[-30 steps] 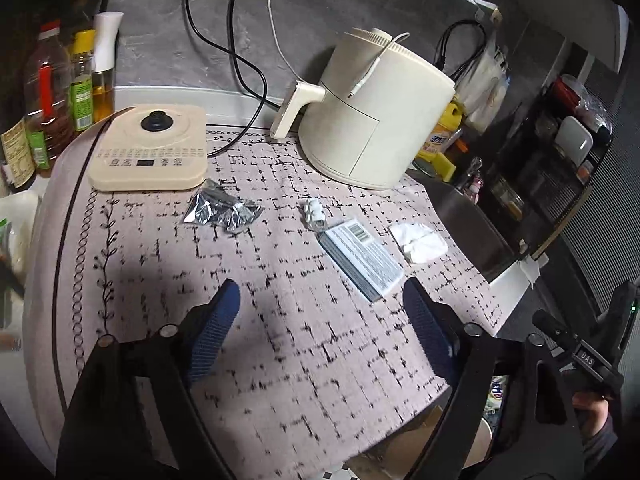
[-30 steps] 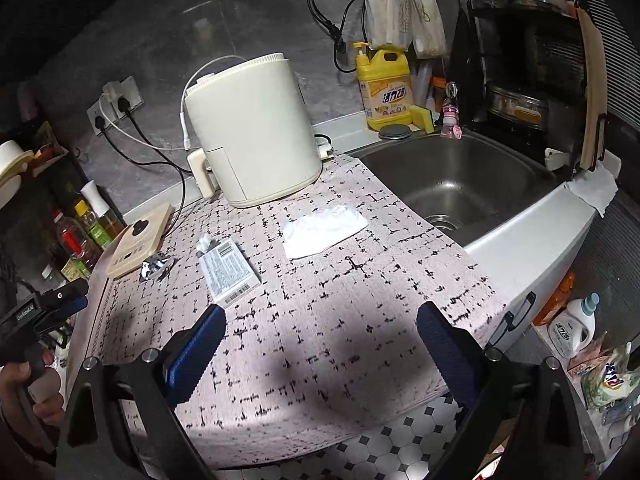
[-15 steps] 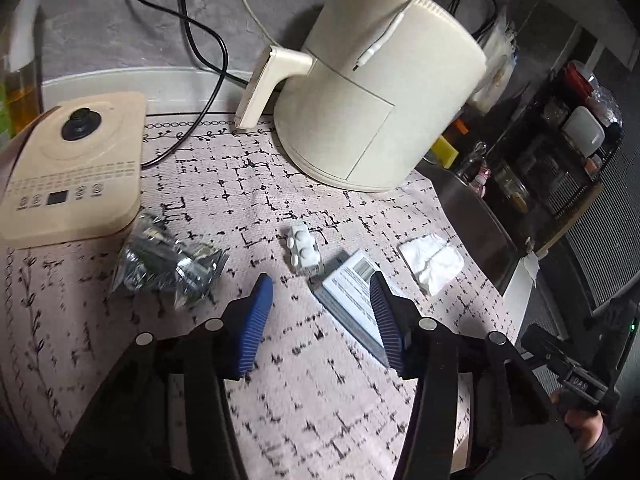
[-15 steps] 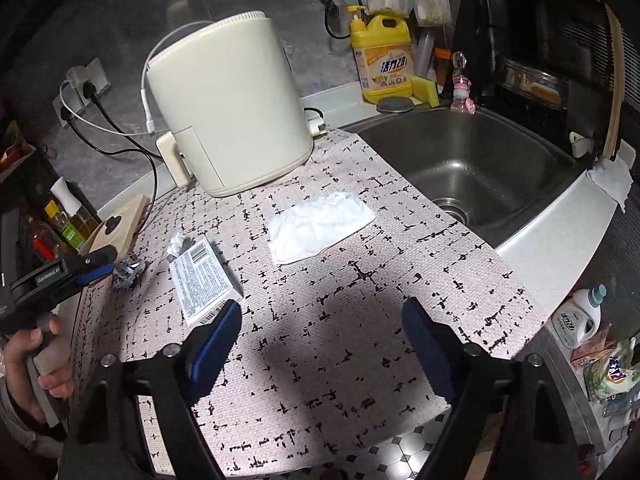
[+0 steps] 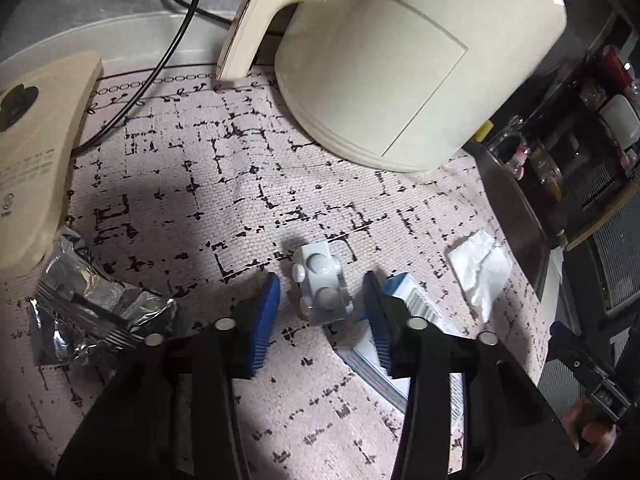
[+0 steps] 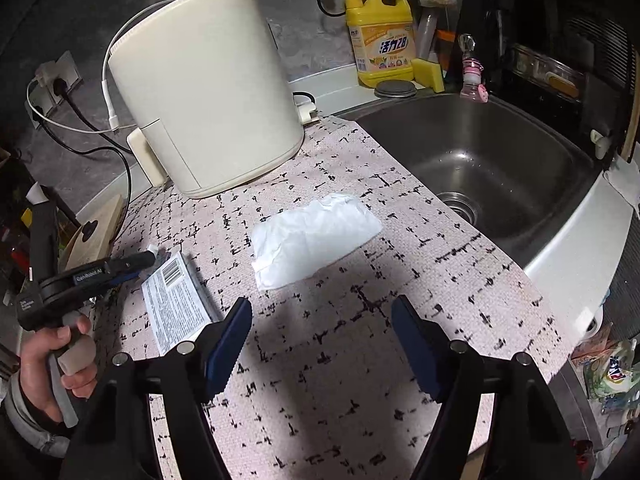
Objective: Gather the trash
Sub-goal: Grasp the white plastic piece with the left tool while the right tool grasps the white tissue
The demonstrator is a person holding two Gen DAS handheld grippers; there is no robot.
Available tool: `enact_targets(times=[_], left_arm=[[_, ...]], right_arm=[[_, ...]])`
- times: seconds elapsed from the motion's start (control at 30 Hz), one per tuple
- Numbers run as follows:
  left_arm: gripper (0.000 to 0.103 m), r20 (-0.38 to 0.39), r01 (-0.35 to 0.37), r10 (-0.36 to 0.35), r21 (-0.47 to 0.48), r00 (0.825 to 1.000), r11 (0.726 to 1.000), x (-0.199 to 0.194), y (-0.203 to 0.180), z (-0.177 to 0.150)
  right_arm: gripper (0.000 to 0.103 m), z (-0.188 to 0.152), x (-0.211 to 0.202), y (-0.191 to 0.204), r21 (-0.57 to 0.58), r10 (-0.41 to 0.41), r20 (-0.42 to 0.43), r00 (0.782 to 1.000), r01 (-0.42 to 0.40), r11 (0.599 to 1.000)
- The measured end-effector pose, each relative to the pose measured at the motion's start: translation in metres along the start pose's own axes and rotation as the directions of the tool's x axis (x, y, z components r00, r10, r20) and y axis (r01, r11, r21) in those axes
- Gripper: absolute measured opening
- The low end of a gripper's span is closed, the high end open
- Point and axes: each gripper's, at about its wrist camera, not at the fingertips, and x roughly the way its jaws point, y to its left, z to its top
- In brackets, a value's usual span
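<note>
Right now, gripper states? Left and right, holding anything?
Left gripper: open, fingers either side of the pill blister pack, not gripping it yet.
Right gripper: open, empty, just short of the white tissue.

yellow detergent bottle [image 6: 380,36]: "活力28" | left tongs' handle [image 6: 86,279]: "GenRobot.AI"

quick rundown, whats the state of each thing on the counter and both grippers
left gripper: open, fingers either side of the blister pack
right gripper: open, holding nothing
blister pack: on the mat, ungrasped
tissue: crumpled, lying loose
foil wrapper: crumpled, torn open
flat packet: lying label up
sink: no water standing
</note>
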Motion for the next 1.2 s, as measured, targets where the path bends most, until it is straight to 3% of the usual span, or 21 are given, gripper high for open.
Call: enact_targets(times=[0.03,0.43,0.63,0.73,0.83,0.9,1.0,1.2], left_arm=[[0.024,0.005,-0.006,0.006,-0.002,1.000,1.000,0.000,0.001,0.001],[0.024,0.088,0.033,-0.028,-0.058,0.996,0.998,-0.058,0.020,-0.011],[0.024,0.144,0.042,-0.027,-0.101,0.989,0.994,-0.087,0.033,-0.016],[0.024,0.180,0.035,-0.014,-0.115,0.984,0.993,-0.101,0.039,-0.019],[0.024,0.188,0.035,-0.007,-0.143,0.982,0.989,-0.105,0.043,-0.025],[0.024,0.186,0.033,-0.004,-0.153,0.982,0.988,-0.105,0.043,-0.031],[0.024,0.203,0.043,-0.009,-0.161,0.979,0.986,-0.107,0.041,-0.038],[0.024,0.211,0.040,-0.007,-0.151,0.977,0.988,-0.111,0.026,-0.048]], right_arm=[[0.072,0.002,0.003,0.001,-0.002,0.001,-0.002,1.000,-0.001,1.000],[0.075,0.022,0.053,0.026,-0.053,0.023,-0.060,0.998,-0.026,0.998],[0.073,0.029,0.081,0.036,-0.086,-0.022,-0.093,0.995,0.014,0.996],[0.065,0.029,0.092,0.036,-0.095,-0.063,-0.113,0.992,0.052,0.994],[0.049,0.030,0.094,0.040,-0.146,-0.115,-0.095,0.989,0.101,0.984],[0.022,0.031,0.092,0.037,-0.145,-0.120,-0.098,0.988,0.105,0.984],[0.007,0.033,0.088,0.030,-0.124,-0.081,-0.133,0.988,0.064,0.990],[0.006,0.024,0.051,0.028,-0.142,-0.029,-0.091,0.995,0.015,0.990]])
